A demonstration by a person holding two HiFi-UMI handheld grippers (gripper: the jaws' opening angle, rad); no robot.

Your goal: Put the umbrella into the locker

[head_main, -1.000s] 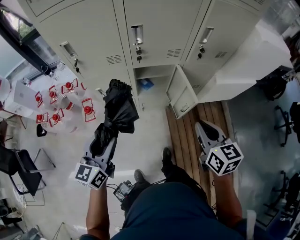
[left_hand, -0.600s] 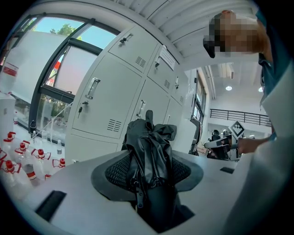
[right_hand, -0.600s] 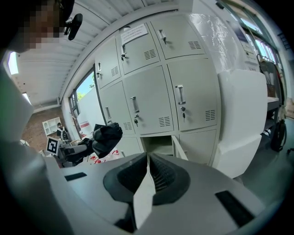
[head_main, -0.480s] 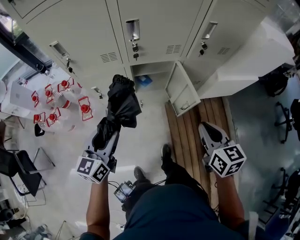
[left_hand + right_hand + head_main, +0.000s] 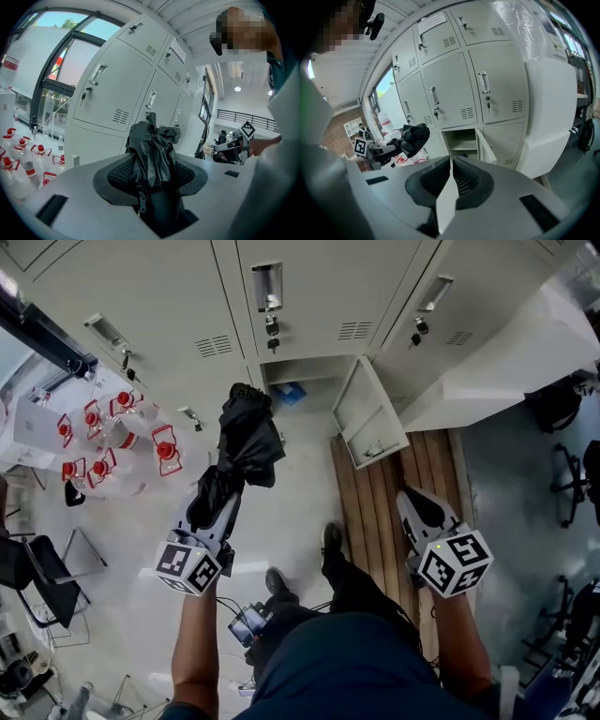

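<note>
Head view: our left gripper clamps the folded black umbrella, its long axis pointing ahead; the open locker lies just right of its tip. Our right gripper is closed, empty.

A pale glossy floor fills the middle, with a strip of brown wooden planks at 4 o'clock. A dark-framed window sits at 10 o'clock and a black metal-legged chair at 8 o'clock.
</note>
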